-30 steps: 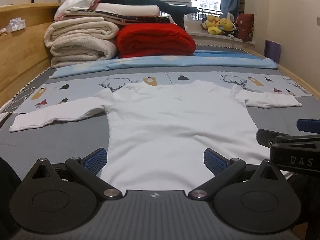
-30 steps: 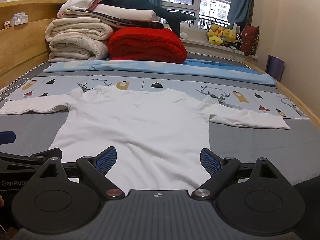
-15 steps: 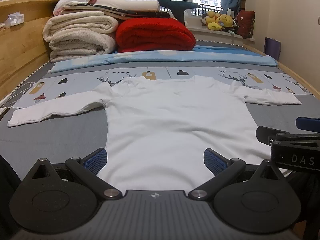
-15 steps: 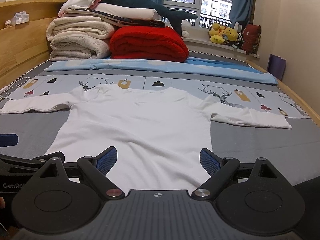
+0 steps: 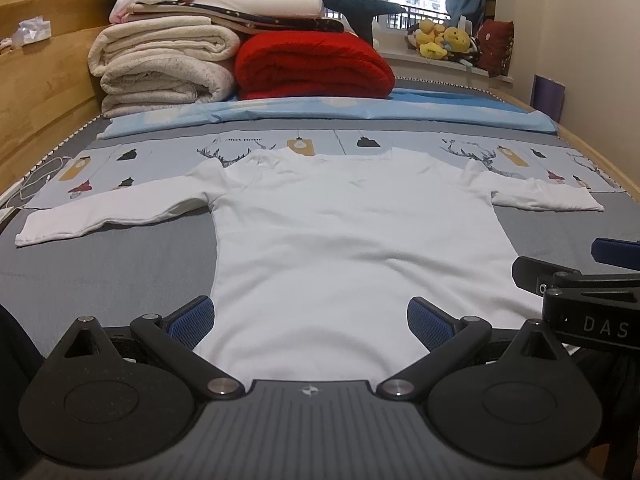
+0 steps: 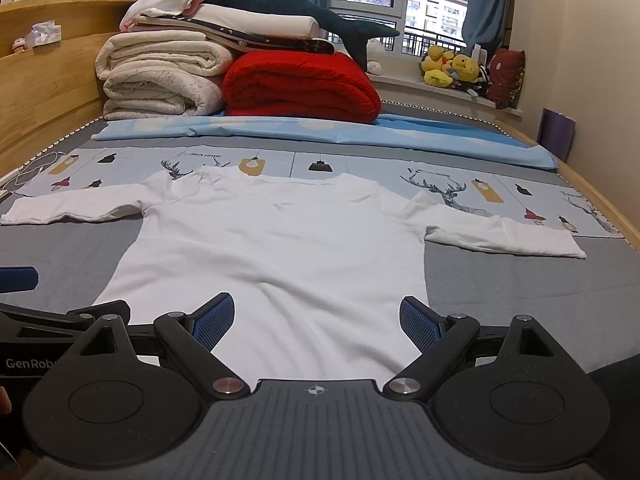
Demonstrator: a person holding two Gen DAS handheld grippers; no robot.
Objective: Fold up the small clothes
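Observation:
A small white long-sleeved shirt lies flat on the bed, collar away from me, both sleeves spread out to the sides. My left gripper hovers open over the shirt's hem, blue pads wide apart with nothing between them. My right gripper is likewise open above the hem, a little to the right. Each gripper shows at the edge of the other's view: the right gripper and the left gripper.
A stack of folded cream blankets and a red blanket sit at the bed's far end on a blue sheet. A wooden bed frame runs along the left. Plush toys line the windowsill.
Both grippers have risen and tilted slightly, so the shirt and blankets sit a bit lower in the views. The shirt has not moved, and both grippers stay open.

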